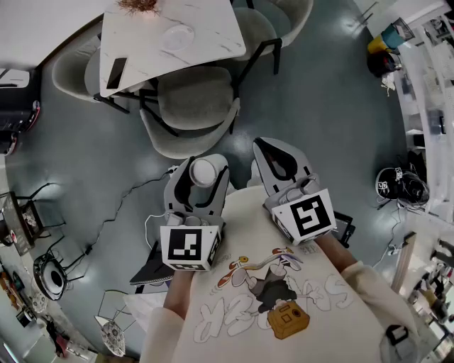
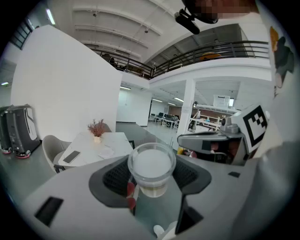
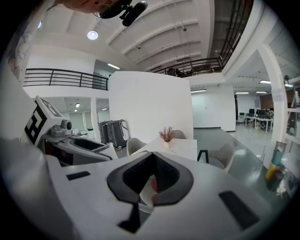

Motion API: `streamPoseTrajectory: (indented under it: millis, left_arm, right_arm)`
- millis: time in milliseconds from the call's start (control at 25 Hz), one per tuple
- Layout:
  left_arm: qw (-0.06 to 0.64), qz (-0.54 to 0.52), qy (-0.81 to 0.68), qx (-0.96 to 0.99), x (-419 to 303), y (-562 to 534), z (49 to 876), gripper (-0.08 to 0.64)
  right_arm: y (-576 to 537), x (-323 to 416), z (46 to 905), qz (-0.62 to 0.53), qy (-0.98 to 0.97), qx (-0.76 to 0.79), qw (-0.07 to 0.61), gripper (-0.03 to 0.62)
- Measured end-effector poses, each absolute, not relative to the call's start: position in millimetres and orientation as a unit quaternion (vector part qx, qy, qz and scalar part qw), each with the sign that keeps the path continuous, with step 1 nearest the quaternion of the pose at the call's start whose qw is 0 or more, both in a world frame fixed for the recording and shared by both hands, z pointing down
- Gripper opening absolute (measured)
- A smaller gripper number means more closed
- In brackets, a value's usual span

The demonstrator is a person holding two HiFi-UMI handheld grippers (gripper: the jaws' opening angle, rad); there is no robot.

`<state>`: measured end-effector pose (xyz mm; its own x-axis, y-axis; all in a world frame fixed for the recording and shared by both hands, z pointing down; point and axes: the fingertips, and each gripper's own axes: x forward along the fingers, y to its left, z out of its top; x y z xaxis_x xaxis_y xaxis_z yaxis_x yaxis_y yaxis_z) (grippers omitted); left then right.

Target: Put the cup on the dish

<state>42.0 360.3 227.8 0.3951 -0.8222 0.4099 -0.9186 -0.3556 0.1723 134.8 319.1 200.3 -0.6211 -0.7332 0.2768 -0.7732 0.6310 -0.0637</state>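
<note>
A clear plastic cup [image 1: 203, 172] sits between the dark pads of my left gripper [image 1: 201, 164], held up in the air over the grey floor. In the left gripper view the cup [image 2: 151, 168] is seen rim-on, with the left gripper [image 2: 151, 174] shut round it. The white dish [image 1: 177, 37] lies on the white marble table [image 1: 213, 28] far ahead, and shows small in the left gripper view as the dish [image 2: 107, 152]. My right gripper [image 1: 264, 145] is beside the left one, shut and empty; in its own view the right gripper [image 3: 151, 161] holds nothing.
On the table lie a dark phone [image 1: 115, 72] and a small dried plant [image 1: 140, 6]. Grey padded chairs [image 1: 191, 113] stand between me and the table. A cable [image 1: 120, 205] runs across the floor, and cluttered shelves [image 1: 425, 85] line the right side.
</note>
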Motion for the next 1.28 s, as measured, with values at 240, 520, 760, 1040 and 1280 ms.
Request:
streamPoseTrajectory:
  millis: [240, 520, 760, 1040, 1280]
  left_arm:
    - [0.200, 0.118, -0.540, 0.809, 45, 356, 230, 0.278]
    - [0.207, 0.111, -0.542, 0.807, 52, 351, 232, 0.278]
    - [0.202, 0.117, -0.526, 0.818, 76, 341, 231, 0.278]
    - [0.197, 0.112, -0.530, 0.817, 104, 328, 227, 0.278]
    - [0.199, 0.109, -0.538, 0.812, 134, 323, 227, 0.278]
  right_arm:
    - [317, 143, 201, 0.097, -0.895, 0.422, 0.106, 0.005]
    - [317, 154, 200, 0.112, -0.897, 0.419, 0.089, 0.005]
    - [311, 186, 201, 0.123, -0.881, 0.451, 0.080, 0.005]
    - [305, 233, 202, 0.132, -0.863, 0.482, 0.068, 0.005]
    - [301, 275, 205, 0.141, -0.857, 0.492, 0.057, 0.005]
